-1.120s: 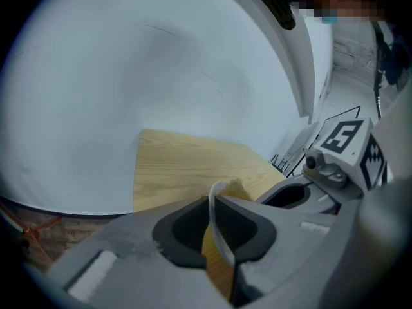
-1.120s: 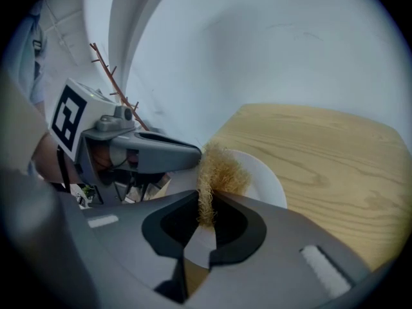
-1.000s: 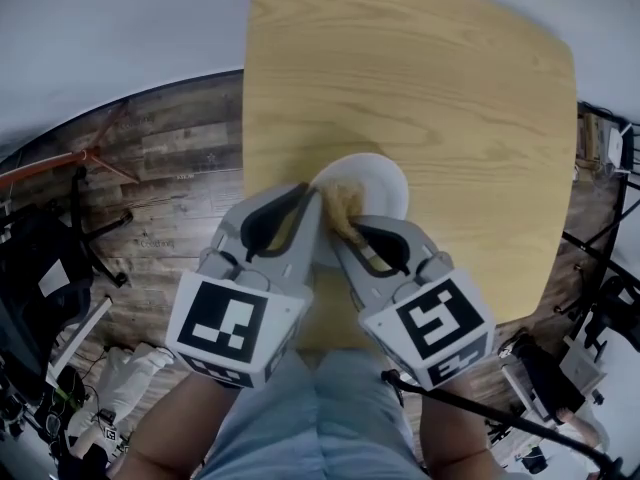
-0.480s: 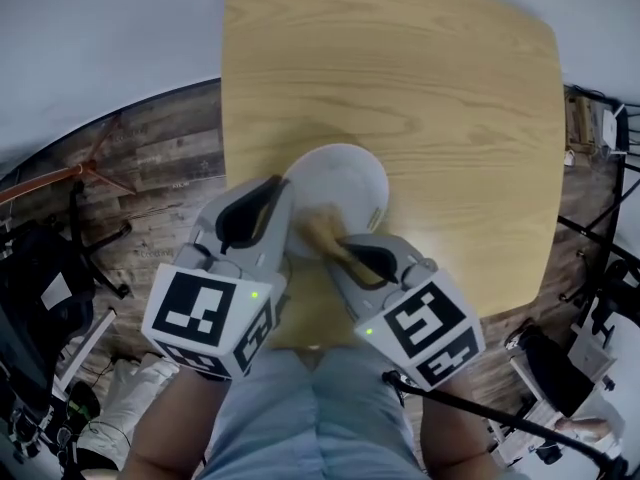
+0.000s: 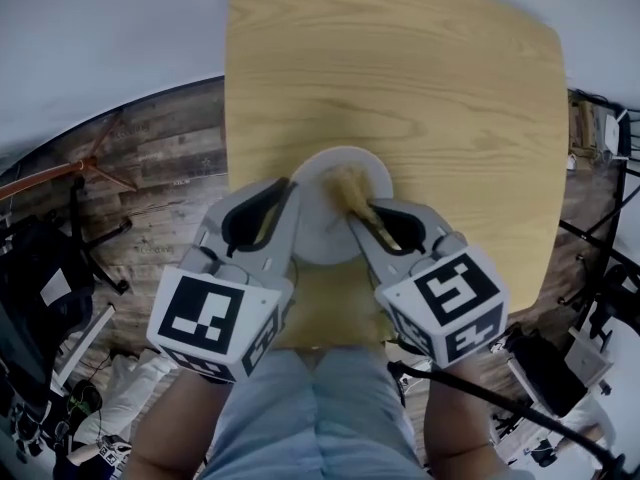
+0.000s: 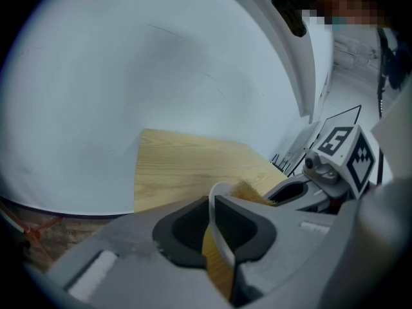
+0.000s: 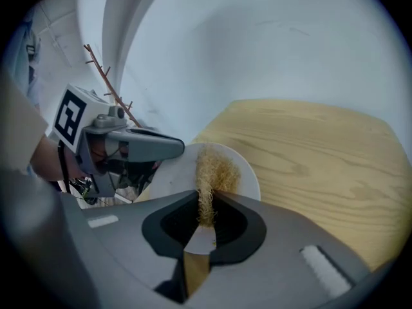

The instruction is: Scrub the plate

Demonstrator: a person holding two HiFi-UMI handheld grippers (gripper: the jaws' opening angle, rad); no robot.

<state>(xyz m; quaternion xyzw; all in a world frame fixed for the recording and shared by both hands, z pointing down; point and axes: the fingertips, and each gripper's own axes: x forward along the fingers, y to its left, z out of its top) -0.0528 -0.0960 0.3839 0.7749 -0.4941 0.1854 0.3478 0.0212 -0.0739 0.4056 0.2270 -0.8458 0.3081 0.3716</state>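
The right claw (image 5: pixel 362 218), clamped on the scrubber (image 5: pixel 347 182), now rubs the upper middle of the plate (image 5: pixel 322 236), not its lower left as a moment ago, while the left claw (image 5: pixel 291 208) pinches the rim at the table's (image 5: pixel 450 88) near edge, mid-frame: scrubbing continues.

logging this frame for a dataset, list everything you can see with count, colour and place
round white plate: one, white, at the near edge of the table, rim between the left gripper's jaws
tan fibrous scrubbing pad: one, tan, on the plate's face, pinched by the right gripper
light wooden table: one, pale oak, centre of the head view
wood-plank floor: one, dark brown, left of the table
dark equipment and cables: several, black, on the floor at both side edges
left gripper: one, grey, shut on the plate's rim
right gripper: one, grey, shut on the pad
legs: two, in light blue cloth, bottom centre of the head view
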